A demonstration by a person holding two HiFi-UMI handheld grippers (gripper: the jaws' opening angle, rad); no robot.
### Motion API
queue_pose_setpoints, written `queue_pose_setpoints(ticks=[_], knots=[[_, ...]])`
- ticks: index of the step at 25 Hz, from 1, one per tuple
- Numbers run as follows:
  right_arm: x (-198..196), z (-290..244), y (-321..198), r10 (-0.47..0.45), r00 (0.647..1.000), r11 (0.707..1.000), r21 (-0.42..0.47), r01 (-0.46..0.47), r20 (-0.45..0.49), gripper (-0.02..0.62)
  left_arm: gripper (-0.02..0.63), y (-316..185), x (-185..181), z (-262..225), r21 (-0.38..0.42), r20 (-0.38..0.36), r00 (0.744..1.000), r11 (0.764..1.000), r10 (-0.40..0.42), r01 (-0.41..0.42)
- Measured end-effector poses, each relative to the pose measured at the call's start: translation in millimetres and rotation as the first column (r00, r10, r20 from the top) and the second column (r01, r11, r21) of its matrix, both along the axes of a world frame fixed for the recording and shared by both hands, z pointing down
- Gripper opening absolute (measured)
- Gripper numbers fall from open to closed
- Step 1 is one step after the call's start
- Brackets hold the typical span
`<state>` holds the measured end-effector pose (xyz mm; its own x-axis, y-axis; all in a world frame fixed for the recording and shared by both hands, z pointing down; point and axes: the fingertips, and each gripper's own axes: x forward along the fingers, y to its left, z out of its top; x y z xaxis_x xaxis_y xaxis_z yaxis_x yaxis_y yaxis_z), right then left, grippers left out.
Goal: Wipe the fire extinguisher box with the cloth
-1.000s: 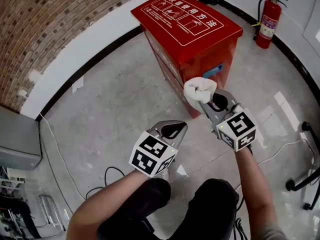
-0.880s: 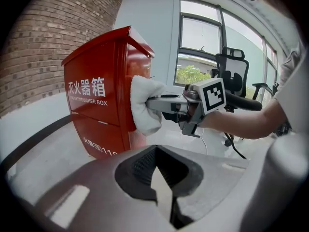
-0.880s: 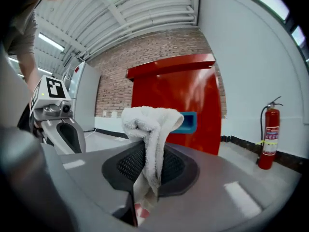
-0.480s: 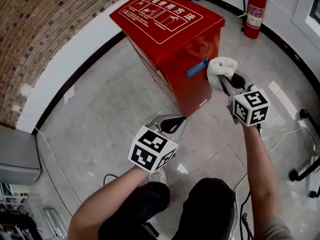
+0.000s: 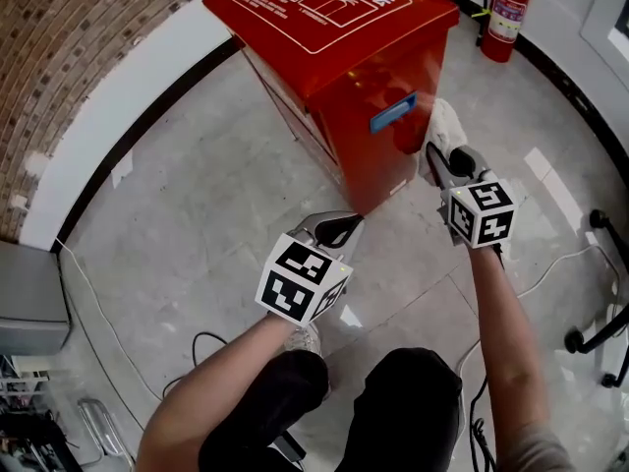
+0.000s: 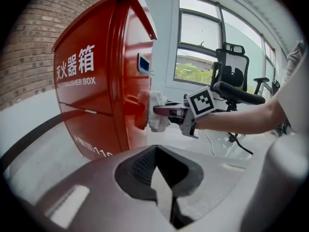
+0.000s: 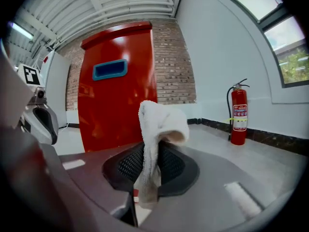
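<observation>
Presently, item by item.

- **Box** (image 5: 324, 13): red, upright on the floor (image 5: 197, 214), near the brick wall (image 5: 59, 47). The lid slopes, and a blue recess sits high on the side facing the right gripper.
- **Cloth** (image 5: 444, 131): white and bunched, pinched in the right gripper (image 5: 439, 155). Its jaws stand narrow with the fabric clamped between them, a tuft rising beyond the tips. In the left gripper view the cloth (image 6: 155, 111) looks pressed to the box's side, below the recess. Whether it truly bears on the metal is hard to tell.
- **Left gripper** (image 5: 332, 230): jaws closed together, nothing in them. It sits low before the box's near corner, apart from it.
- **Extinguisher** (image 5: 503, 13): by the far wall, not involved.
- **Step in hand**, by judgement: the wipe of the side panel.
- **Next move** calls for steady pressure into the panel and a sweep along it, with the cloth kept broad against the surface. Lid and front face likely remain to be done.
</observation>
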<state>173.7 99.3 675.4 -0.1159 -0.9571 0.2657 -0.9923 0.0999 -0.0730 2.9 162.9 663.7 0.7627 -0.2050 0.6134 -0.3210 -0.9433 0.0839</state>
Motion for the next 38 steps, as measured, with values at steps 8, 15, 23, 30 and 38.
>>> queue_pose_setpoints(ticks=[8, 15, 23, 30, 38], knots=[[-91, 8, 13, -0.196, 0.981, 0.98, 0.036, 0.196, 0.012, 0.083, 0.0, -1, -30, 22, -0.023, 0.035, 0.998, 0.998, -0.059, 0.06], [-175, 30, 28, -0.412, 0.911, 0.911, 0.017, 0.412, -0.002, 0.083, 0.0, 4, -55, 34, -0.022, 0.074, 0.993, 0.996, -0.09, 0.092], [-195, 100, 37, -0.457, 0.888, 0.882, -0.106, 0.459, 0.05, 0.084, 0.0, 14, -76, 64, -0.063, 0.125, 0.987, 0.992, -0.103, 0.112], [-126, 134, 19, -0.309, 0.95, 0.937, -0.157, 0.311, 0.04, 0.083, 0.0, 21, -66, 86, -0.115, 0.102, 0.991, 0.988, -0.089, 0.101], [-33, 167, 5, -0.089, 0.994, 0.971, -0.216, 0.102, 0.069, 0.084, 0.0, 14, -58, 95, -0.124, 0.071, 0.996, 0.991, -0.05, 0.059]])
